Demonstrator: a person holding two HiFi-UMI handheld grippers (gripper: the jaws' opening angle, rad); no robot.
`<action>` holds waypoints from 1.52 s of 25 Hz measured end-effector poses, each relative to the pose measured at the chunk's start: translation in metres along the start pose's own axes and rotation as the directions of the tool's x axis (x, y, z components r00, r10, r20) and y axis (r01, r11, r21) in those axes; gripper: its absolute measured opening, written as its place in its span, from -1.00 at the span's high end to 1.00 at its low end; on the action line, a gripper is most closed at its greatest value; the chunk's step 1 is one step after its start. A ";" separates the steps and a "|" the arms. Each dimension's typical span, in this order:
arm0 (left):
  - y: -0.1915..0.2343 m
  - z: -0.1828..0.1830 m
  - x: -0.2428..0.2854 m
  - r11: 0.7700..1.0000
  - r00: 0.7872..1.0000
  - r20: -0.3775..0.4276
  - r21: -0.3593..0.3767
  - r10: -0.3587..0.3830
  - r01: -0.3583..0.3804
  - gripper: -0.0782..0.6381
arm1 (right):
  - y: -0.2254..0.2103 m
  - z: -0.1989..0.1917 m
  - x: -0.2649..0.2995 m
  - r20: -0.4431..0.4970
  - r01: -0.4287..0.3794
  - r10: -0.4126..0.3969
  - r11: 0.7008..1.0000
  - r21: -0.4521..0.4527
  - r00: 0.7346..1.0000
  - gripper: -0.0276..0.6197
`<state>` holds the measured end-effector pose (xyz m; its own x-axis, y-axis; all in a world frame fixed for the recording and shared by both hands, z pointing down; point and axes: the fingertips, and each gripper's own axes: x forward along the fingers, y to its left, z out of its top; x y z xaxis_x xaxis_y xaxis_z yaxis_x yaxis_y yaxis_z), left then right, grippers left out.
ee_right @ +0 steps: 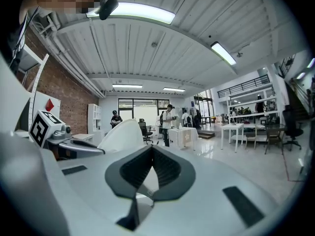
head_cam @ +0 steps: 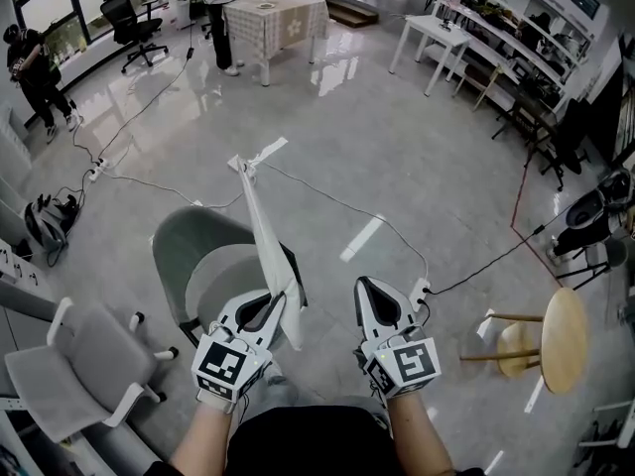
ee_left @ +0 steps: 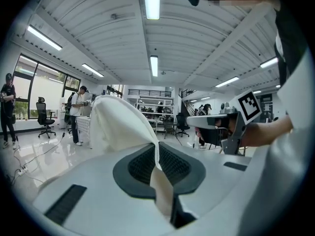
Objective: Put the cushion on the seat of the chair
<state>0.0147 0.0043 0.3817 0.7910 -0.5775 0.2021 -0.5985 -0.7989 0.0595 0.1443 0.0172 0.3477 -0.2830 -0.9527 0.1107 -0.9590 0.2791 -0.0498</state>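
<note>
Clamping the cushion (head_cam: 266,231), left tool (head_cam: 279,301) hangs over chair (head_cam: 185,244)

The cushion (head_cam: 266,236) is cream-white, the chair (head_cam: 184,241) grey-green. The left gripper (head_cam: 273,301) and right gripper (head_cam: 365,288) are white with black linings and black-and-white square markers. The far tablecloth (head_cam: 278,16) is pale checked.

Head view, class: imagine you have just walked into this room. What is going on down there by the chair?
A person holds a gripper in each hand. The left gripper is shut on one edge of a thin white cushion, carrying it edge-on so that it crosses the right side of a grey-green chair in the head view. The right gripper is alongside, shut with nothing in it. The cushion is not yet lying on the seat.
</note>
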 end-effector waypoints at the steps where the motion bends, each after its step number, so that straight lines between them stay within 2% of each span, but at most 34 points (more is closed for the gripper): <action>1: 0.006 0.000 0.000 1.000 1.000 -0.001 0.002 -0.005 0.005 0.70 | 0.002 0.002 0.007 0.002 0.003 -0.003 1.000 -0.003 1.000 0.89; 10: 0.039 -0.009 0.006 1.000 0.999 -0.035 0.005 -0.017 0.017 0.70 | 0.012 0.003 0.041 0.000 0.006 -0.006 1.000 -0.017 1.000 0.89; 22: 0.037 -0.027 0.031 1.000 0.995 -0.097 -0.018 0.014 -0.016 0.70 | -0.005 -0.001 0.051 -0.048 -0.057 0.056 0.998 -0.030 0.997 0.89; 30: 0.037 -0.049 0.041 0.998 0.989 -0.148 -0.057 -0.006 -0.002 0.70 | -0.011 -0.016 0.056 -0.080 -0.066 0.064 0.998 -0.017 0.995 0.89; 38: 0.035 -0.074 0.043 0.998 0.970 -0.234 -0.040 -0.063 0.055 0.70 | 0.000 -0.037 0.067 -0.127 -0.075 0.072 0.997 -0.018 0.989 0.89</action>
<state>0.0185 -0.0366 0.4651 0.7752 -0.4710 0.4210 -0.5588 -0.8221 0.1092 0.1247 -0.0423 0.3915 -0.3513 -0.9072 0.2316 -0.9352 0.3520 -0.0397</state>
